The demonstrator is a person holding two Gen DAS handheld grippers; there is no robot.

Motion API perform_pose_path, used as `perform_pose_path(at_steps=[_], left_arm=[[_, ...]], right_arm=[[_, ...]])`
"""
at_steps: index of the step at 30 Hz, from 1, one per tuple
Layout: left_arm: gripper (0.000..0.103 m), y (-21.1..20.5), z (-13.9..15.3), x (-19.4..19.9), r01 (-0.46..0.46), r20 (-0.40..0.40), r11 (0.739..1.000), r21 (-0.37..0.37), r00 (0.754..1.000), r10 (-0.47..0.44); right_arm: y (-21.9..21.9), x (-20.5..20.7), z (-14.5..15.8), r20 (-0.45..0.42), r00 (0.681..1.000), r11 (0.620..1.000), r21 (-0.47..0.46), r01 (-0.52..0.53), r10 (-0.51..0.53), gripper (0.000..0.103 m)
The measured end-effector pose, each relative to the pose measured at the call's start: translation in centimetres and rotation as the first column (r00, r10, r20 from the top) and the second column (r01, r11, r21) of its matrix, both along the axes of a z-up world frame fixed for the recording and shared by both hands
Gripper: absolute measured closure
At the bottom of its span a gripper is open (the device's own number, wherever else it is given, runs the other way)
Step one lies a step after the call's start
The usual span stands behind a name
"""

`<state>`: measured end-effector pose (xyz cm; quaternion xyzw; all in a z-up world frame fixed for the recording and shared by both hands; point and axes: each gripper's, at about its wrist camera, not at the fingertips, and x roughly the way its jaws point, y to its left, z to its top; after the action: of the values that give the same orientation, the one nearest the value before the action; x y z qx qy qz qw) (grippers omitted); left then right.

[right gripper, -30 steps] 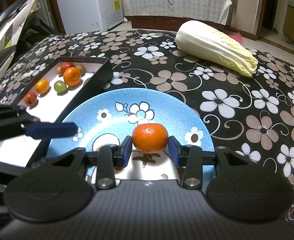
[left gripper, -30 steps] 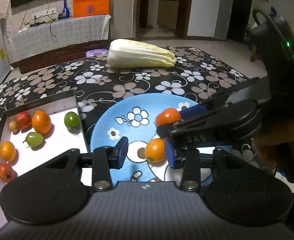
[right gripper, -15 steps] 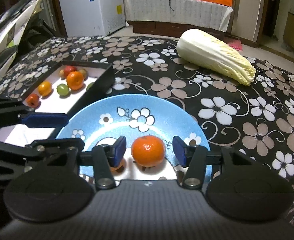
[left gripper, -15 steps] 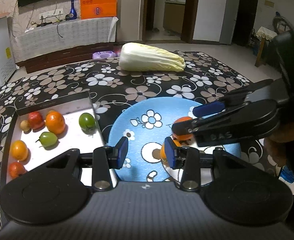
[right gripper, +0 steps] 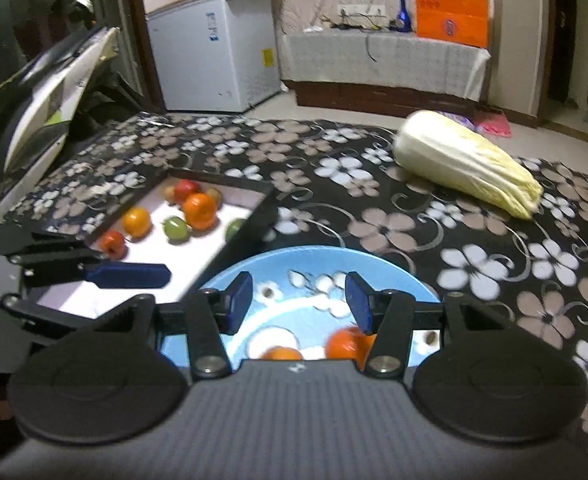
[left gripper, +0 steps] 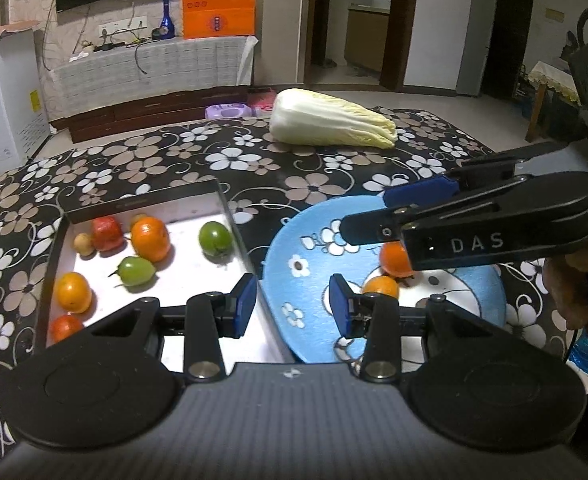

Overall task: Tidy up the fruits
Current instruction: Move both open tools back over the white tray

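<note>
Floral-patterned table [left gripper: 253,168] carries a napa cabbage [left gripper: 330,124], a blue plate [left gripper: 294,248] and a black tray [left gripper: 141,202] of mixed fruits. Two oranges [left gripper: 394,258] lie on the plate. My left tongs [left gripper: 291,306] hang over the tray-plate border, partly spread, gripping nothing. My right tongs [right gripper: 300,302] hover above the plate, parted and empty; both oranges sit below them.

Ahead of the fingers, a pale floor [left gripper: 334,94] ran to a long low cabinet [left gripper: 149,68] under a white cloth. An orange box [left gripper: 217,10] and blue bottle [left gripper: 166,16] stood on it, a white freezer [right gripper: 213,52] beside it, a dark doorway [left gripper: 358,16] farther off.
</note>
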<state>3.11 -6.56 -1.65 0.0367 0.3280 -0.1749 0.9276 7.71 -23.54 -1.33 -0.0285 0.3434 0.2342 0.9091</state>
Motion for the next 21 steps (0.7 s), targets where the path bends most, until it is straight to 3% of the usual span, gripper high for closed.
perform_pose_path(at_steps=[8, 21], left_arm=[[0.055, 2.1, 0.1, -0.6, -0.031, 0.006, 0.999, 0.016, 0.999, 0.031], [0.050, 6.0, 0.2, -1.1, -0.088, 0.007, 0.995, 0.040, 0.996, 0.088]], right_arm=[[3.4, 0.2, 0.8, 0.046, 0.995, 0.994, 0.057, -0.088, 0.086, 0.049], [8.8, 1.5, 0.0, 0.018, 0.990, 0.988, 0.061, -0.139, 0.138, 0.049]])
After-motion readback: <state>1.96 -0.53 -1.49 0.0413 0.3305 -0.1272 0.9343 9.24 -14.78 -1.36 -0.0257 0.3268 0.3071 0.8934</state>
